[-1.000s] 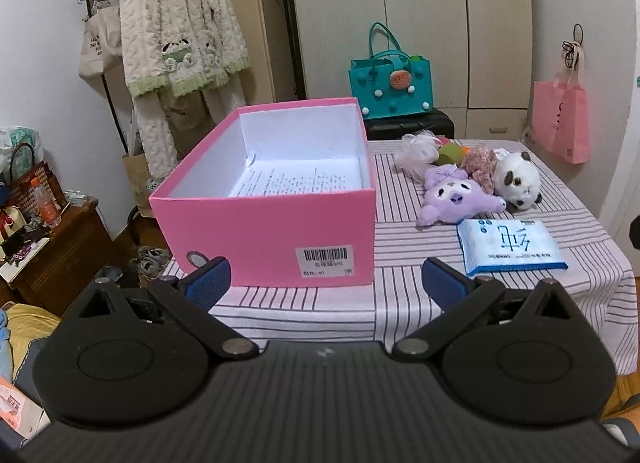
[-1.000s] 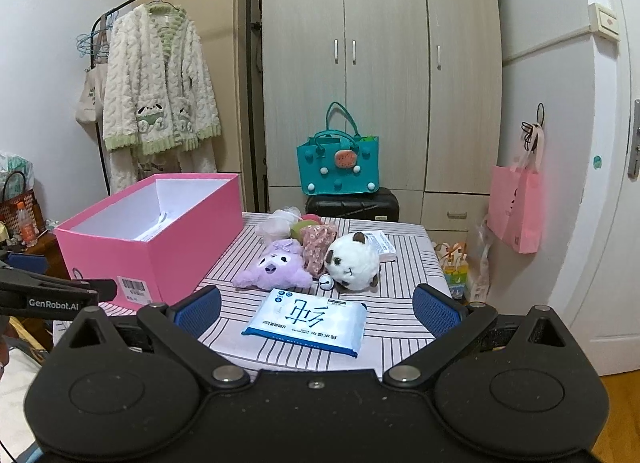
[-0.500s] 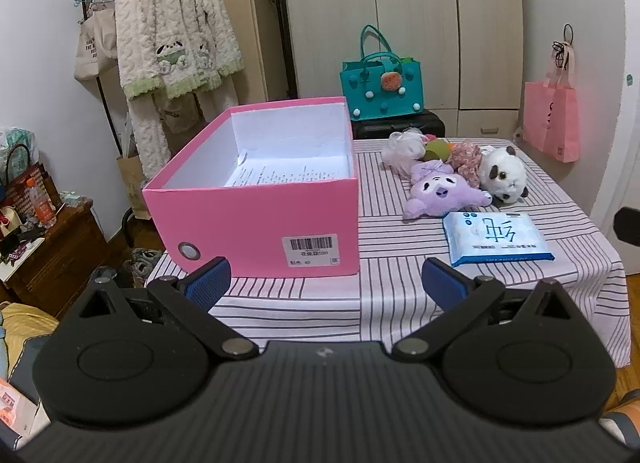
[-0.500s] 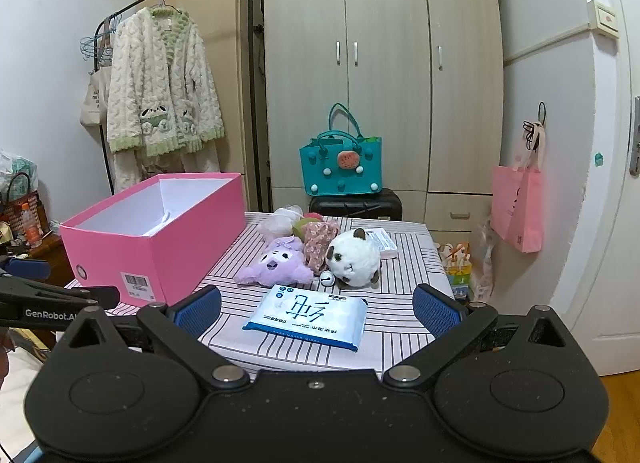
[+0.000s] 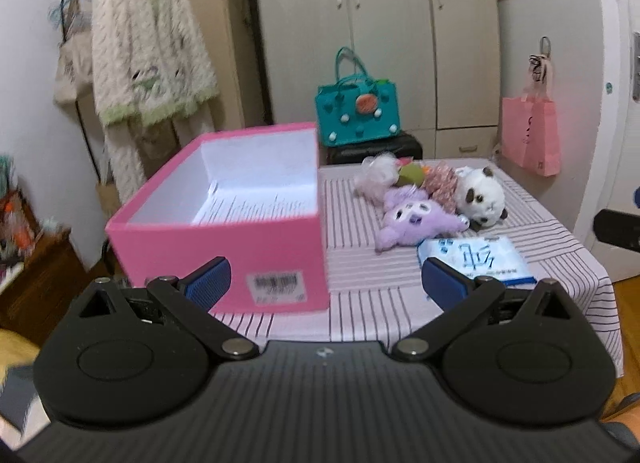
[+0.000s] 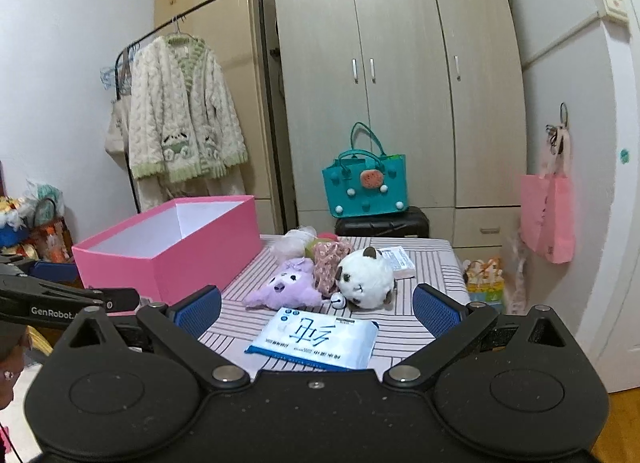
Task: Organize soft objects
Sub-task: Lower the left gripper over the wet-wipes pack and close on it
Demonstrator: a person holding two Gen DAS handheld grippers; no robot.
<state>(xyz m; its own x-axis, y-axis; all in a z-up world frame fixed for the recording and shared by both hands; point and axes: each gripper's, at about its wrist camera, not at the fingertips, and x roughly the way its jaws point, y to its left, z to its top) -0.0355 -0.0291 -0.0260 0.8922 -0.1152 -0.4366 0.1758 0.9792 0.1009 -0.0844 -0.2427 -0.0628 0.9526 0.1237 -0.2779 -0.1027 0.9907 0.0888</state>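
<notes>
On the worktop [image 5: 360, 263]: striped cloth, everything below rests here
Box [image 5: 224, 239]: pink, open-topped, left part
Tissue pack [image 6: 316, 337]: flat, near edge, before the toys
Toys: panda [image 6: 366, 277], purple plush [image 6: 286, 289], clustered right of box
Left claw [image 5: 326, 283]: wide open, empty
Right claw [image 6: 316, 309]: wide open, empty

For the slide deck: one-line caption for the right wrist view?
Open right gripper faces a striped table with tissue pack, plush toys and an open pink box.
</notes>
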